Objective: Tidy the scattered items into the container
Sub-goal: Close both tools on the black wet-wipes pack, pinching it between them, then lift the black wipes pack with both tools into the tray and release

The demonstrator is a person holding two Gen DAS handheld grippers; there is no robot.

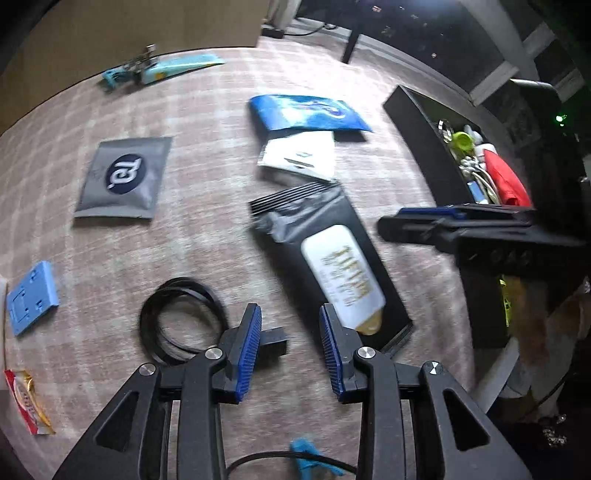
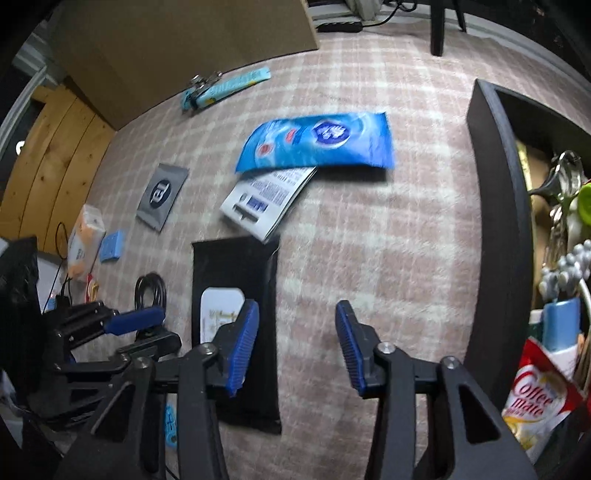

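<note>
Scattered items lie on a pink checked carpet. My left gripper (image 1: 290, 328) is open and empty, between a coiled black cable (image 1: 181, 321) and a black wipes pack (image 1: 332, 258). My right gripper (image 2: 297, 314) is open over bare carpet, its left finger overlapping the black wipes pack (image 2: 236, 295). Farther off lie a blue wipes pack (image 2: 317, 144) on a white leaflet (image 2: 266, 195), and a grey sachet (image 1: 123, 173). The black container (image 2: 498, 221) stands at the right with several things inside, among them a creamer packet (image 2: 535, 398).
A blue plastic piece (image 1: 33, 297) and a red-and-white sachet (image 1: 27, 402) lie at the left. A light-blue tube with a metal clip (image 1: 173, 66) rests near a cardboard box (image 2: 184, 44). A dark furniture leg (image 2: 437, 29) stands at the back.
</note>
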